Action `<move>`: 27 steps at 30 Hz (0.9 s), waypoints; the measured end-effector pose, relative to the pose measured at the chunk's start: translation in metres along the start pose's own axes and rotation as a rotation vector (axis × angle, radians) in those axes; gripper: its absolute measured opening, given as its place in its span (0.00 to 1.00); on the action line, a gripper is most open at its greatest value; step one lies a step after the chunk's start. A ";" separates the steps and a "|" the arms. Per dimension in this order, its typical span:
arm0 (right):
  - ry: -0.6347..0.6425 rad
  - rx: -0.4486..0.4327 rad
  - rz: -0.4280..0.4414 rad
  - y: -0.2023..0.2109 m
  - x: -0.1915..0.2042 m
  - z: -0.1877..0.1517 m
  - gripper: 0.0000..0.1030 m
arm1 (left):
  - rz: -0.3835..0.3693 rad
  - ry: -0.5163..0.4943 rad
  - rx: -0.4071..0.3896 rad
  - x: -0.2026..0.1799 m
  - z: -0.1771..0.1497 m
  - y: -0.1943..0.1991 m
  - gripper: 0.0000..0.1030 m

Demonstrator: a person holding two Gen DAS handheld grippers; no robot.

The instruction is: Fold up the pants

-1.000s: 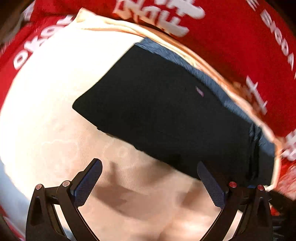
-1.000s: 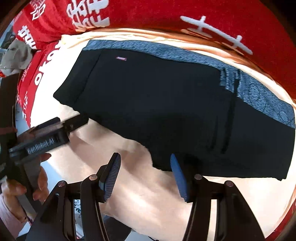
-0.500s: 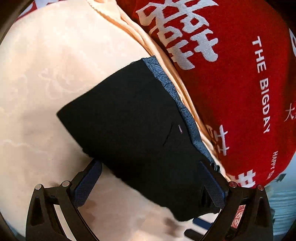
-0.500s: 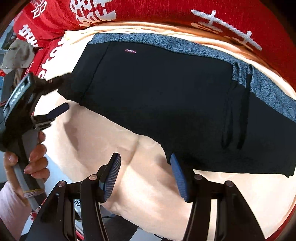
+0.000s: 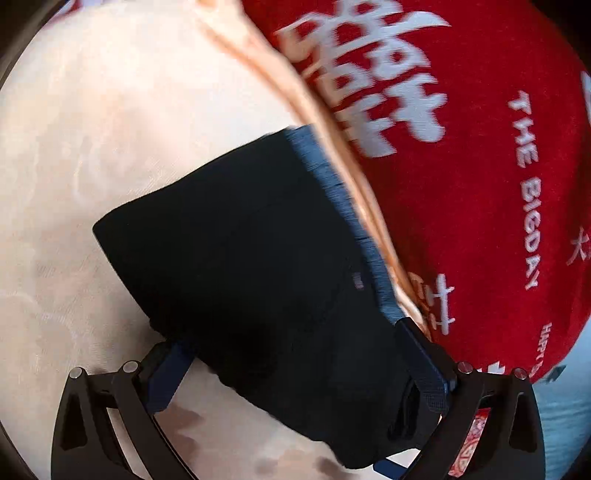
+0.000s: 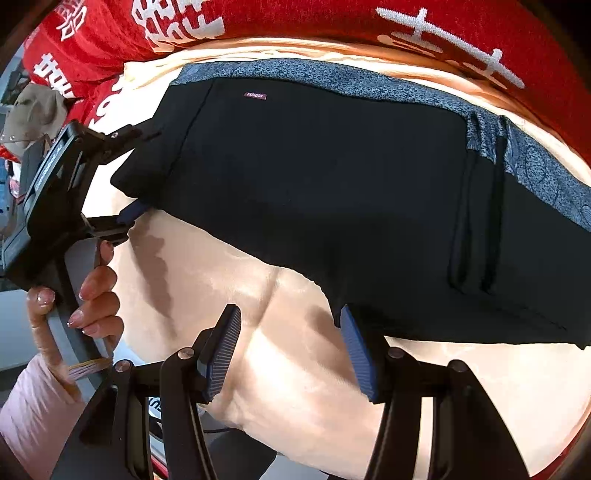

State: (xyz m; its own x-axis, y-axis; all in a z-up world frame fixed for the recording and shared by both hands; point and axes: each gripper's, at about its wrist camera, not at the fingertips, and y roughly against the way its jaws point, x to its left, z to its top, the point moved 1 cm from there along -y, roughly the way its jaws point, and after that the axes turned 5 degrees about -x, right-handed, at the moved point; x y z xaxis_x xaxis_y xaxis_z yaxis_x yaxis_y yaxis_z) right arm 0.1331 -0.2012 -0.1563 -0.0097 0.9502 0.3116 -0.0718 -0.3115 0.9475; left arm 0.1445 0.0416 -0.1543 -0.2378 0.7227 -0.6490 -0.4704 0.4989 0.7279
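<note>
Black pants with a blue patterned waistband lie flat on a cream cloth. They also show in the left wrist view. My left gripper is open, its jaws straddling the pants' end, one finger on each side of the fabric; it also shows in the right wrist view at the pants' left end. My right gripper is open over the cream cloth, its right finger at the pants' near edge.
A red blanket with white lettering lies along the far side of the cream cloth; it also shows in the right wrist view. A beige cap sits at the far left.
My left gripper has swung round and moved in onto the pants' left end, so the fabric now lies between its open fingers. My right gripper has moved slightly closer to the near edge.
</note>
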 end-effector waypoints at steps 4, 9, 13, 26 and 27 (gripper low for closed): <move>0.001 -0.029 0.003 0.009 -0.002 0.001 0.59 | 0.017 -0.108 -0.021 -0.019 0.004 -0.003 1.00; 0.002 -0.046 -0.006 0.016 -0.009 0.009 0.59 | 0.137 -0.067 0.025 -0.005 0.011 -0.026 1.00; 0.033 -0.091 0.005 0.031 -0.009 0.030 0.59 | 0.298 -0.162 0.003 -0.021 0.009 -0.030 0.65; 0.094 -0.035 0.215 0.050 0.033 0.163 0.66 | 0.589 -1.112 -0.159 -0.102 -0.081 -0.039 0.39; 0.115 -0.024 0.218 0.048 0.043 0.168 0.71 | 0.593 -1.141 -0.158 -0.104 -0.085 -0.041 0.39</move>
State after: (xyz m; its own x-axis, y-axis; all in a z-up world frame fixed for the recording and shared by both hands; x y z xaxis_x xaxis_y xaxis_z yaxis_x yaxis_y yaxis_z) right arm 0.2971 -0.1775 -0.0854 -0.1408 0.8560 0.4975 -0.0789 -0.5106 0.8562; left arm 0.1163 -0.0946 -0.1349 0.3744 0.8489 0.3730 -0.6568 -0.0412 0.7529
